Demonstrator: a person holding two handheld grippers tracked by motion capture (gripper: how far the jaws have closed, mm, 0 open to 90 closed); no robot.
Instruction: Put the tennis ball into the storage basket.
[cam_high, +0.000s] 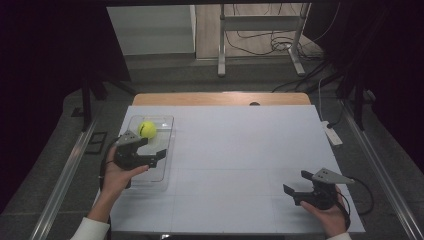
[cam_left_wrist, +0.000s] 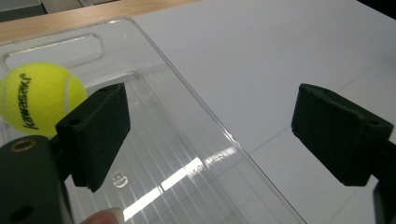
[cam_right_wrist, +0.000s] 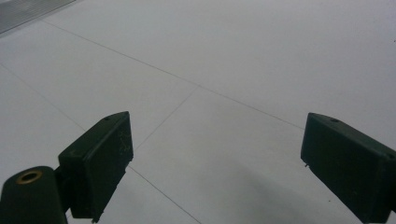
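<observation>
A yellow tennis ball (cam_high: 147, 129) lies in the far end of a clear plastic tray (cam_high: 159, 172) on the left of the white table. My left gripper (cam_high: 152, 148) hovers open over the tray, just nearer than the ball and holding nothing. In the left gripper view the ball (cam_left_wrist: 39, 95) sits behind the left jaw, and the tray's long rim (cam_left_wrist: 187, 88) runs between the jaws of my left gripper (cam_left_wrist: 210, 135). My right gripper (cam_high: 297, 183) is open near the front right of the table. The right gripper view shows my right gripper (cam_right_wrist: 215, 158) over bare white surface.
A wooden strip (cam_high: 220, 98) borders the white tabletop (cam_high: 240, 150) at the back. A small white device (cam_high: 332, 134) lies just off the table's right edge. Metal stand legs (cam_high: 221, 60) and cables are on the floor beyond.
</observation>
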